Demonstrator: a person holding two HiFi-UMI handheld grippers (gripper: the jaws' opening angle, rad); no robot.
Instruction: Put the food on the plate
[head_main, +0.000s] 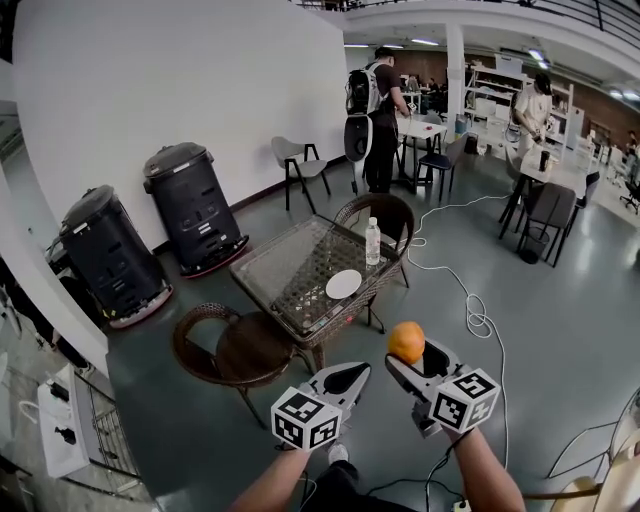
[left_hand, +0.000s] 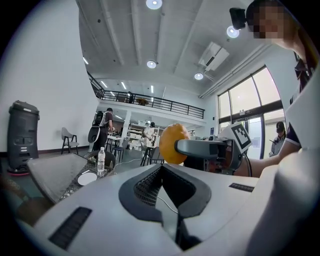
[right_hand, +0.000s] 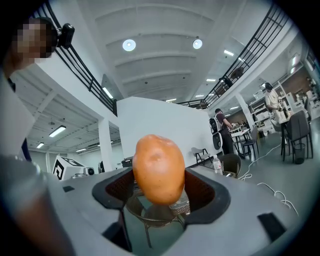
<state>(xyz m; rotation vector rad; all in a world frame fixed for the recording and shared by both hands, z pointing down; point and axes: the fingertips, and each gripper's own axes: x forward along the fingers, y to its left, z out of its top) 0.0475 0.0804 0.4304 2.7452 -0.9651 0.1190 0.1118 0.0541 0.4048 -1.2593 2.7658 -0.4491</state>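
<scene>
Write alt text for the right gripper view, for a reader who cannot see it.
A rounded orange piece of food is gripped between the jaws of the right hand-held gripper, filling the centre. Behind stands a white wall.

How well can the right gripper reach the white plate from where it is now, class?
Probably not yet. The right gripper, shut on the orange food, is well short of the plate on the glass table. The way looks free: the plate is bare, and the bottle stands beside it.
</scene>
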